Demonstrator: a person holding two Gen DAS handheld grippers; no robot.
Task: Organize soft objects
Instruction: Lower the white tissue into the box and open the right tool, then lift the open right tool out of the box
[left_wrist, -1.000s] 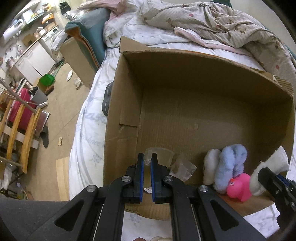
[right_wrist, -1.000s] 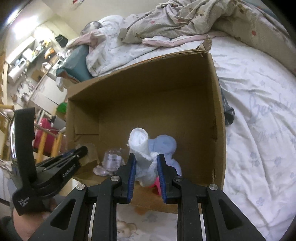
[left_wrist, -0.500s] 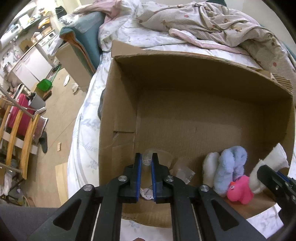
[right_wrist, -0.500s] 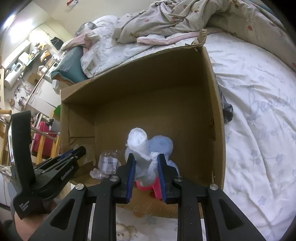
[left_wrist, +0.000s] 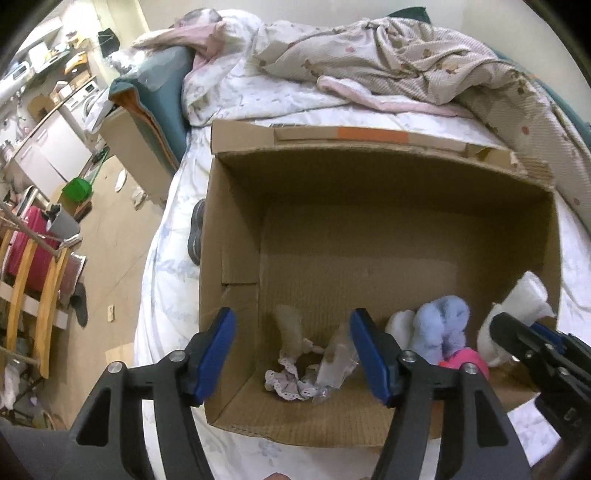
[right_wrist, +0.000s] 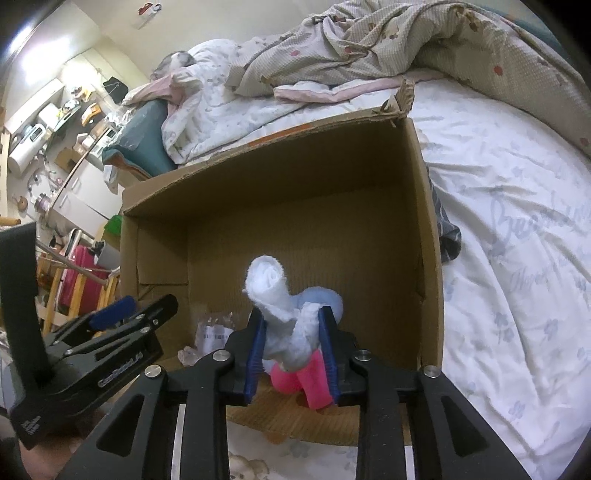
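Two grippers over the cardboard box (left_wrist: 236, 229) on the bed (right_wrist: 517, 236). Left gripper (left_wrist: 293, 356) opening, fingers apart, nothing between; beige fluffy piece (left_wrist: 290, 325) lies on the box floor. Right gripper (right_wrist: 291, 350) opening around the white plush roll (right_wrist: 275, 295); widen fully, then lift straight clear

The left gripper (left_wrist: 293, 354) points steeply down, and its jaws are opening wide with nothing pressed between the blue pads. The right gripper (right_wrist: 291, 349) also points down; its jaws are opening, but both pads still touch a white roll (right_wrist: 280, 314).
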